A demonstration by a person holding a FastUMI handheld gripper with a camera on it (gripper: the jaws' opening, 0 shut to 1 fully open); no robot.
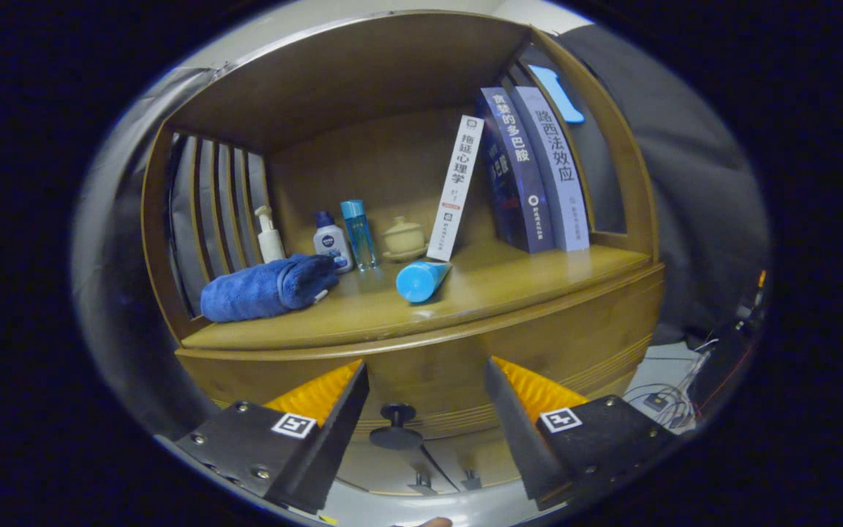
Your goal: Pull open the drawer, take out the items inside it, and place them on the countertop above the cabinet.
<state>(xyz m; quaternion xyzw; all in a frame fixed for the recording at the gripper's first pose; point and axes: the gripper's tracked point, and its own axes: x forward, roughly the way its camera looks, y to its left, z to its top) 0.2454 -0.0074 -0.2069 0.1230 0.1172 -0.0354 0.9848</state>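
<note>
A wooden cabinet stands ahead, its drawer front point(436, 373) closed under the countertop point(509, 282). A dark round knob point(396, 424) sticks out of the drawer front, low between my fingers. My gripper point(427, 375) is open, its fingers spread to either side of the knob and touching nothing. The drawer's contents are hidden. On the countertop lie a rolled blue towel point(268, 287) and a blue tube point(421, 280) on its side.
At the back of the shelf stand a pump bottle point(269, 236), a white lotion bottle point(331, 240), a clear blue bottle point(358, 234), a small lidded cup point(403, 238) and three leaning books point(531, 172). Cables point(663, 399) lie on the floor to the right.
</note>
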